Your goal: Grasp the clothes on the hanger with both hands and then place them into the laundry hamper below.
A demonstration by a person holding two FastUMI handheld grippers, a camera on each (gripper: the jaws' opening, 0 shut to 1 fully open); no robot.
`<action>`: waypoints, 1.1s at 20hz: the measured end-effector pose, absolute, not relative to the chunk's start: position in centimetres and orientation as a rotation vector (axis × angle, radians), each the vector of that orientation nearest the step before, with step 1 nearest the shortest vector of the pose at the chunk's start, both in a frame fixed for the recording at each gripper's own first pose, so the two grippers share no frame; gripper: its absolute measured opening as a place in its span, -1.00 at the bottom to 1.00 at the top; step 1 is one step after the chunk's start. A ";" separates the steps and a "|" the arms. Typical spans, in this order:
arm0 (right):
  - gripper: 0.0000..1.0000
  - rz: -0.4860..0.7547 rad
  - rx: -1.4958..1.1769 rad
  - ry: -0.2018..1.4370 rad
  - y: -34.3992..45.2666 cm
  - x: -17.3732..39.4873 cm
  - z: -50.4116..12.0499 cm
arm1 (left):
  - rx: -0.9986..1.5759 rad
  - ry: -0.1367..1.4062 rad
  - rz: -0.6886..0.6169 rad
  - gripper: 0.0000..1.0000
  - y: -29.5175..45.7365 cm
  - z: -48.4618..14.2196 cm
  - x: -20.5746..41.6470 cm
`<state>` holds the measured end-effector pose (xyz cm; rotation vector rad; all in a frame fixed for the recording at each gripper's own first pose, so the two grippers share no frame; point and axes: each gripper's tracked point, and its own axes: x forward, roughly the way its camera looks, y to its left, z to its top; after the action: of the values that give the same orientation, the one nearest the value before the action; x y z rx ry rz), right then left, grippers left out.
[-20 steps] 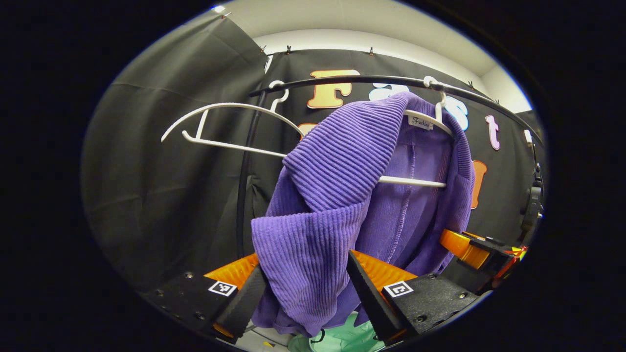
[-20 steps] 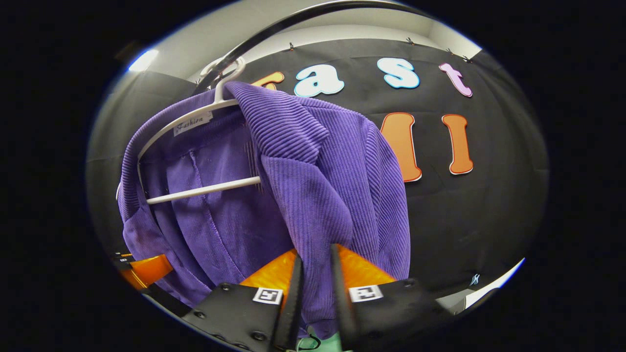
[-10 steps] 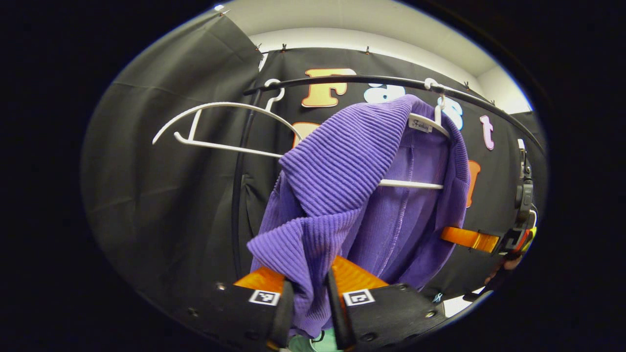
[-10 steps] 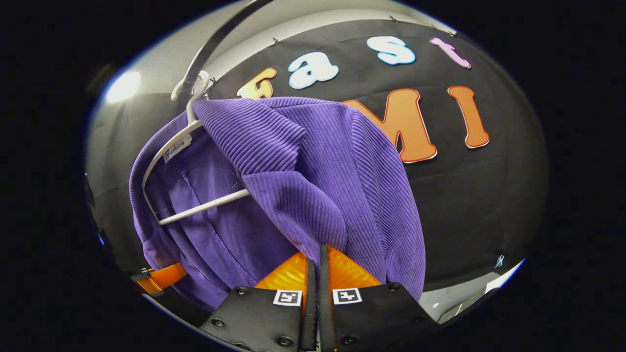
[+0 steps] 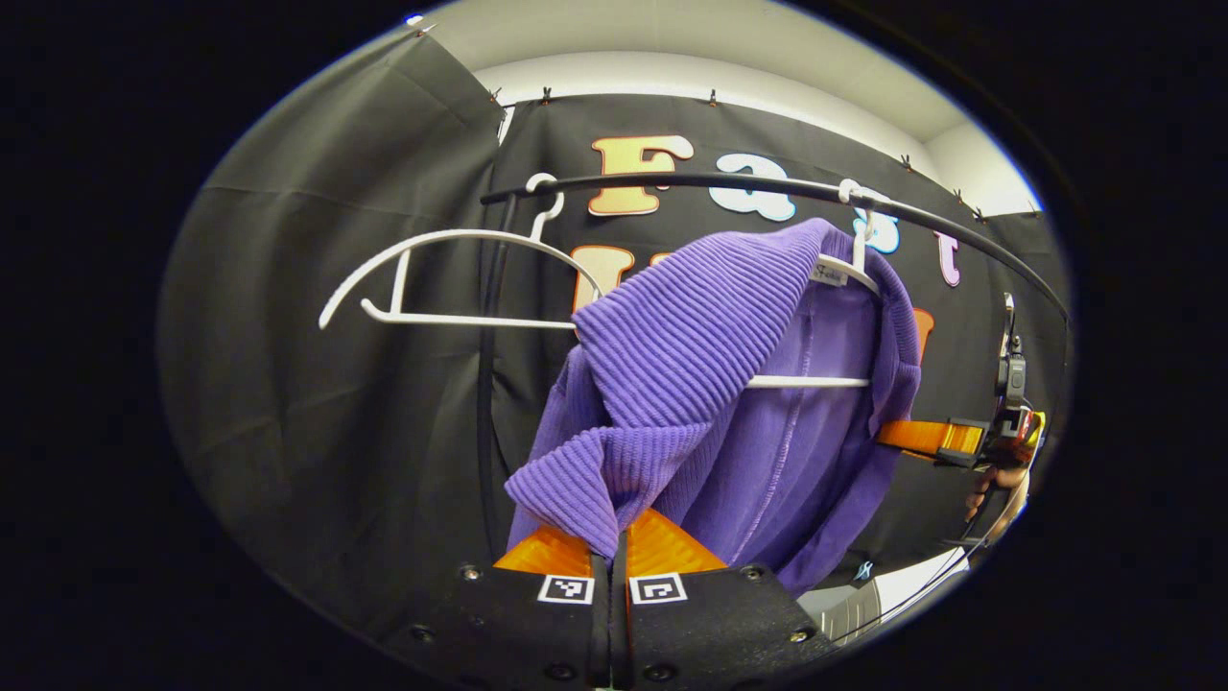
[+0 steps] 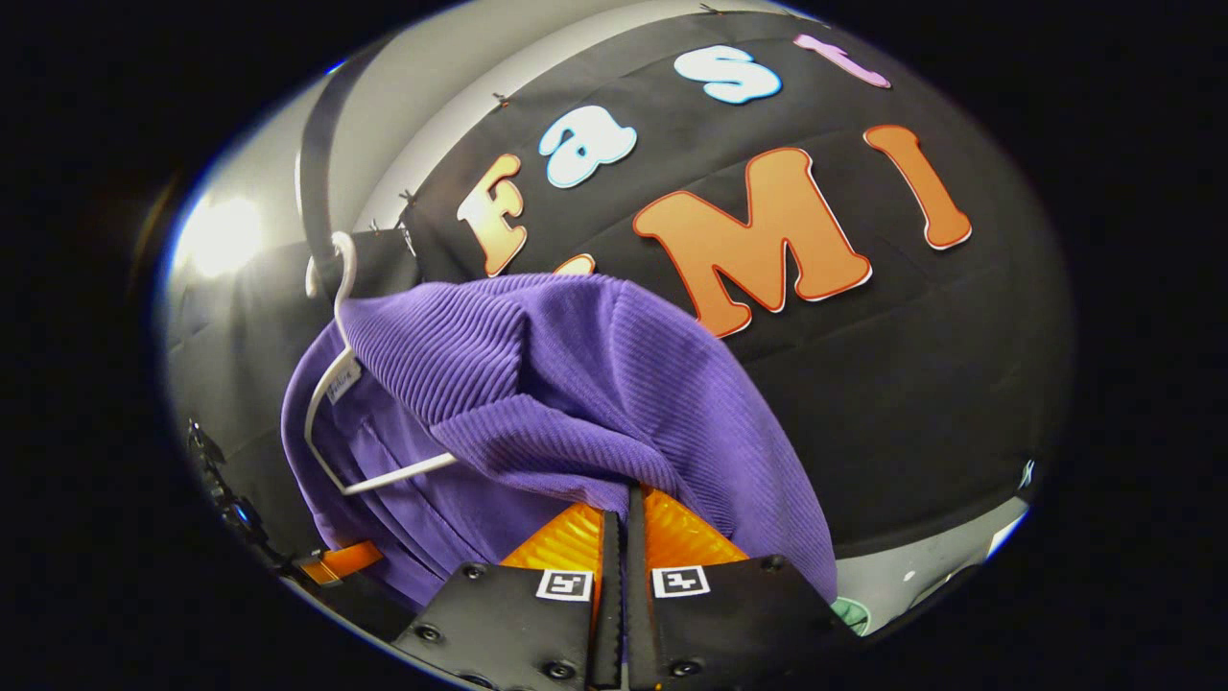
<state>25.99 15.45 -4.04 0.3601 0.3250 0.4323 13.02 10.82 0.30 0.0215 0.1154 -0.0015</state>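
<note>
Now fully closed since a moment ago: left gripper [image 5: 611,561], both fingers pinching a fold of the purple ribbed garment [image 5: 691,355]. Right gripper [image 6: 625,523] likewise clamped on the garment's other front edge, seen across in the left gripper view at [image 5: 921,438]. Garment draped on a white hanger [image 5: 844,278] hooked over the black rail [image 5: 691,180]; beside it, a bare white hanger [image 5: 451,278].

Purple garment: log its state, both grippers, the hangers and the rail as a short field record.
garment: purple ribbed garment, draped on a white hanger
left gripper: shut on the garment's front edge
right gripper: shut on the garment's other front edge
rail: black rail, carries both hangers
spare hanger: bare white hanger, beside the garment
hamper: not identifiable
</note>
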 end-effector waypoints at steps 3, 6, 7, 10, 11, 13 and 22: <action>-0.98 0.443 0.411 0.295 14.3 26.2 -2.2 | 0.014 0.096 0.002 -0.99 12.0 1.9 12.6; -0.98 0.454 0.442 0.258 13.4 26.4 -0.4 | 0.000 0.078 0.007 -0.99 13.2 3.5 12.4; -0.85 0.464 0.460 0.251 13.2 26.3 0.2 | -0.011 0.071 0.003 -0.99 13.5 4.1 12.4; -0.85 0.481 0.511 0.225 12.3 26.1 1.9 | -0.019 0.043 0.000 -0.99 14.6 5.9 12.1; -0.85 0.481 0.529 0.214 12.0 26.2 2.5 | -0.021 0.026 0.001 -1.00 14.9 6.7 12.1; -0.85 0.487 0.566 0.192 11.4 26.2 3.8 | -0.005 0.008 0.004 -1.00 15.5 7.7 12.0; -0.86 0.501 0.700 0.114 9.0 27.9 8.2 | -0.004 -0.060 -0.024 -0.99 16.8 12.0 12.2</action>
<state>27.87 8.99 8.21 0.7003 0.1140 0.5013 12.23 16.77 12.03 -0.0042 -0.0600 -0.0236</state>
